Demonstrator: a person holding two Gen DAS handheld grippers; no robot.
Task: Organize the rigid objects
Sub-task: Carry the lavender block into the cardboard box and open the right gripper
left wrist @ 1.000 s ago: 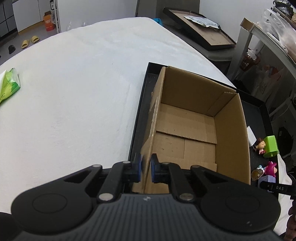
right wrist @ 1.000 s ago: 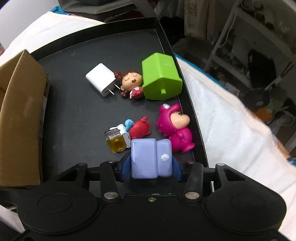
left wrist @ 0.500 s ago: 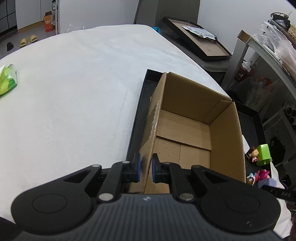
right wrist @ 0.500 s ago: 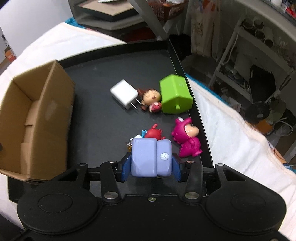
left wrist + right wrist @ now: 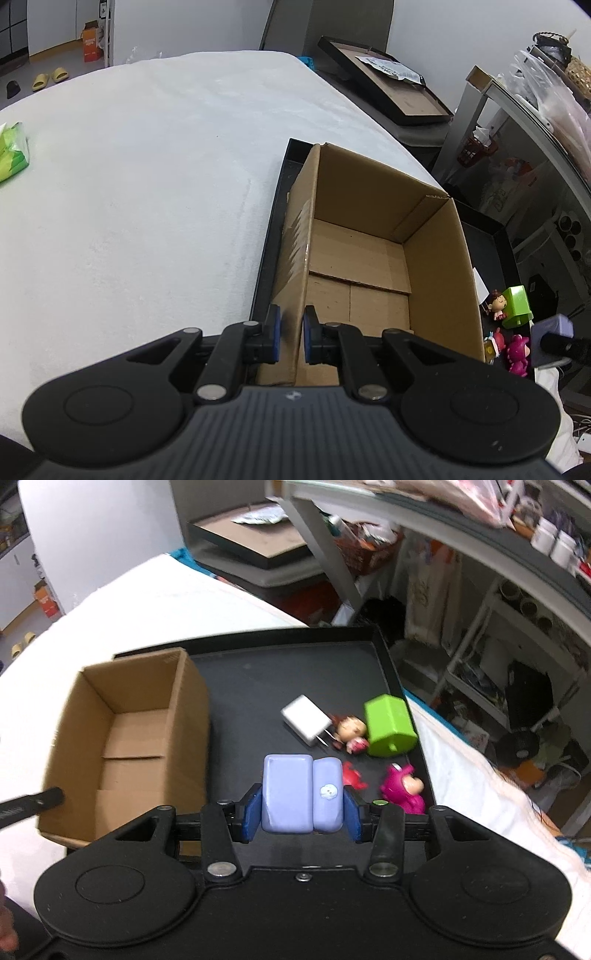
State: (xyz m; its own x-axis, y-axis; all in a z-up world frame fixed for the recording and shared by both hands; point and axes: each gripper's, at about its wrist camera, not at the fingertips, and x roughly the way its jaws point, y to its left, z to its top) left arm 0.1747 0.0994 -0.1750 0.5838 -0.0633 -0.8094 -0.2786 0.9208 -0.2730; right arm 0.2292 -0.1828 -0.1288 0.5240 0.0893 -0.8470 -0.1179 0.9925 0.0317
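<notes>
Toys for sorting lie on the right part of a black tray [image 5: 266,664], and one of them, a lilac block [image 5: 301,794] with a small white cloud mark, is clamped between the blue pads [image 5: 251,819] of my right gripper [image 5: 301,818]. I hold it in the air above the near part of the tray, clear of the surface. Just beyond it to the right sit a red figure [image 5: 352,775] and a pink figure [image 5: 404,788], close to the tray's right rim. Farther off lie a white charger [image 5: 304,723] with its prongs pointing toward a small doll [image 5: 351,733], and the doll touches a green house-shaped block [image 5: 389,725].

My left gripper [image 5: 291,334] is narrowed onto the near left wall of a cardboard box [image 5: 369,236], one blue pad [image 5: 274,334] outside the wall and the other inside; I cannot tell for sure whether both pads press the cardboard. The box stands open on the left part of the tray, with only its folded bottom flaps showing inside. In the left view the lilac block shows again at the far right, beyond the box's right wall, near the pink figure and the green block.

The tray rests on a white cloth [image 5: 147,166] that covers the table. A green packet [image 5: 13,155] lies at the cloth's left edge, well apart from the tray.
</notes>
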